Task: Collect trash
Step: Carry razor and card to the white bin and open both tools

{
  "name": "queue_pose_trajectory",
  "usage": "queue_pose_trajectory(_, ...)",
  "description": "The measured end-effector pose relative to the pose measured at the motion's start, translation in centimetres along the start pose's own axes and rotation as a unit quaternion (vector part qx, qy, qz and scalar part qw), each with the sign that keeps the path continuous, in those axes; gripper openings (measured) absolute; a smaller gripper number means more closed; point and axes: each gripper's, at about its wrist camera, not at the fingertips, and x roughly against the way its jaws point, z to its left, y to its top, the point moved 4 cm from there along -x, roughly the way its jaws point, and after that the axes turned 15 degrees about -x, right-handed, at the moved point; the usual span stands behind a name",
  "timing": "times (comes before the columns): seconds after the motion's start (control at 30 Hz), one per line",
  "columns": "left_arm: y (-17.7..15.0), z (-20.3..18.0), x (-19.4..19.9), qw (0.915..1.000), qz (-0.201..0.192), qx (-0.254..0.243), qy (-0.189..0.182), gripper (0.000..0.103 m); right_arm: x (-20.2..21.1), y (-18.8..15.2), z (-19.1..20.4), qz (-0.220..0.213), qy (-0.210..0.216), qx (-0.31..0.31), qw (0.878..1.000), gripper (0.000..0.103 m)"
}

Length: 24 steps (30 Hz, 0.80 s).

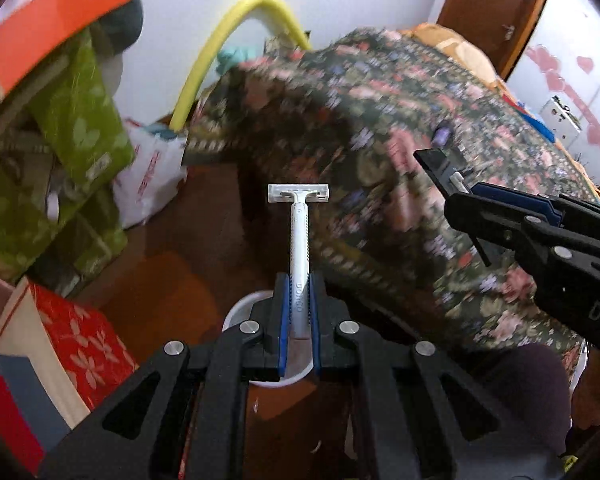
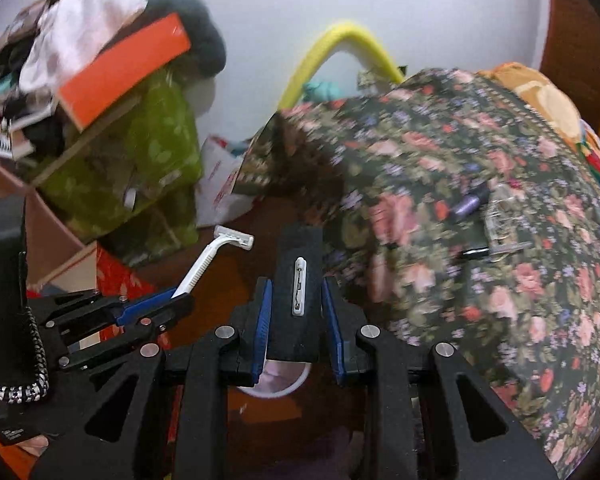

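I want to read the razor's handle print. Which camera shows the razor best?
The left wrist view: the disposable razor runs straight up the centre, sharp, head square-on, gripped by the left hand-held gripper. The right wrist view shows it smaller, angled, handle lettering unreadable.

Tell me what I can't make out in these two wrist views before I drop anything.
- White round bin, both views: mostly hidden behind the grippers; contents unseen.
- Small purple tube and clear plastic piece on the floral bedspread: motion-blurred, type unclear.
- Flat black piece with a white clip in the right gripper: identity unclear.
- White disposable razor in the left gripper: handle end hidden by the pads.
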Motion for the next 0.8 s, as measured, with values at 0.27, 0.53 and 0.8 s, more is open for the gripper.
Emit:
queue_pose_trajectory(0.27, -3.4, 2.1, -4.0, 0.9980, 0.056, 0.028, -0.012, 0.008, -5.3, -2.1, 1.5, 0.075, 0.005, 0.010, 0.997, 0.023)
queue_pose_trajectory(0.53, -5.0, 3.2, -7.3, 0.9938, 0.094, 0.049, -0.034, 0.008, -9.3, -2.8, 1.3, 0.136, 0.006, 0.001, 0.991, 0.023)
queue_pose_trajectory(0.8, -4.2, 3.6, -8.0, 0.9937, 0.094, 0.054, -0.027, 0.017, -9.9, -2.3, 1.8, 0.145, 0.017, 0.007, 0.989, 0.027)
